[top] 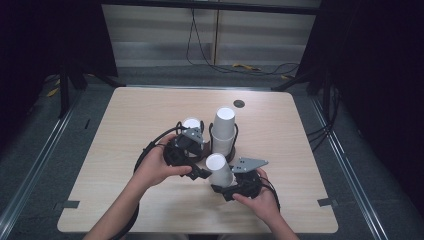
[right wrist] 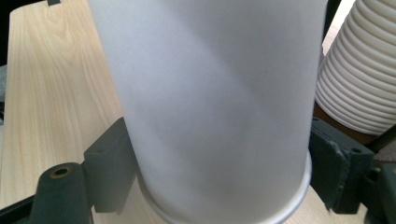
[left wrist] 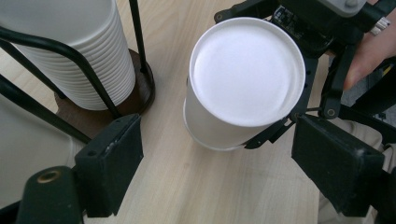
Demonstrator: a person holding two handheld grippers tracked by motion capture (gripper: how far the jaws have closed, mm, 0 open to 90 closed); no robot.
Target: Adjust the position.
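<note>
The right claw (top: 227,186), nearest the camera, grips a paper cup (top: 218,169) near its rim; the left claw (top: 196,172) gapes wide beside it. The cup stands upside down on the counter (top: 125,150), just in front of the cup stack (top: 223,131), long axis nearly upright, mouth down. Likely light, thin-walled, easily crushed: hold gently near the stiffer rim.

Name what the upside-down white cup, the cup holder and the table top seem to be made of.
Cup: likely paper, matte white, rolled rim at its mouth.
Cup holder: thin black bars, probably painted metal wire, on a dark brown, wood-like base.
Table top: pale wood grain, smooth, possibly laminate.
</note>
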